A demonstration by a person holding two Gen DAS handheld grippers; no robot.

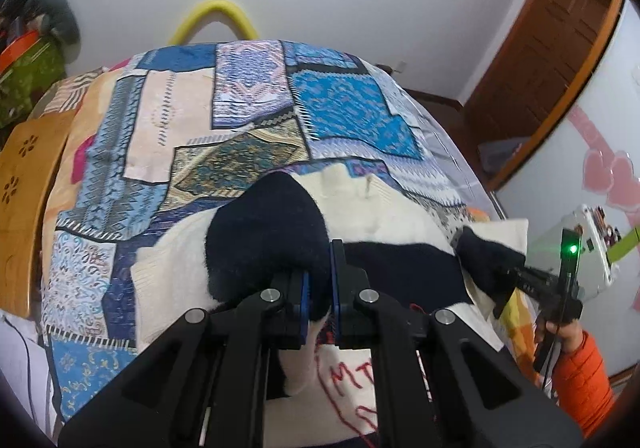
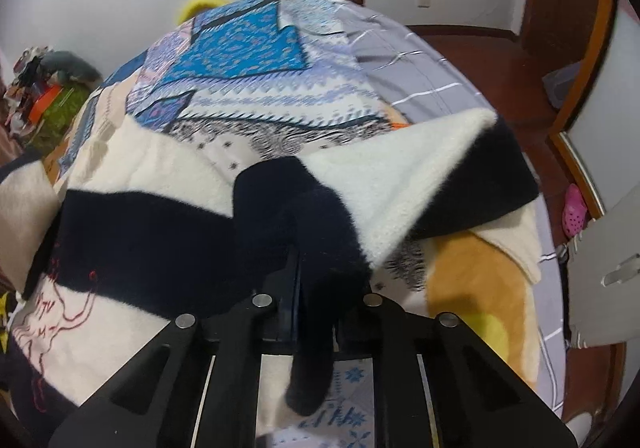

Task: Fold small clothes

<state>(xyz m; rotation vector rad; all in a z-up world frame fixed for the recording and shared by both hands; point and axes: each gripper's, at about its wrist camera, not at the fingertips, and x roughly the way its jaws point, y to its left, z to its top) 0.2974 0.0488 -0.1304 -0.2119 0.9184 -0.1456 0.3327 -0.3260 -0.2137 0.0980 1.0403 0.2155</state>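
Below the left gripper (image 1: 320, 288), red stitching on the cream and navy sweater (image 1: 384, 220) reads "MT"; the rest is unreadable. Its jaws are clamped on a navy cuff. Off to its right, the right gripper (image 2: 316, 288) is likewise closed on the other navy cuff. Beyond both, the sweater lies on a patchwork bedspread (image 1: 248, 104), a wooden door (image 1: 560, 32) farther right.

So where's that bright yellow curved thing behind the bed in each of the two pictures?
Left wrist view: the yellow arch stands top centre-left, against the white wall just above the bed's far edge.
Right wrist view: only its top peeks out, upper left, behind the quilt.
Shared landmark: the bright blue patch of the patchwork quilt, just below and right of the arch.
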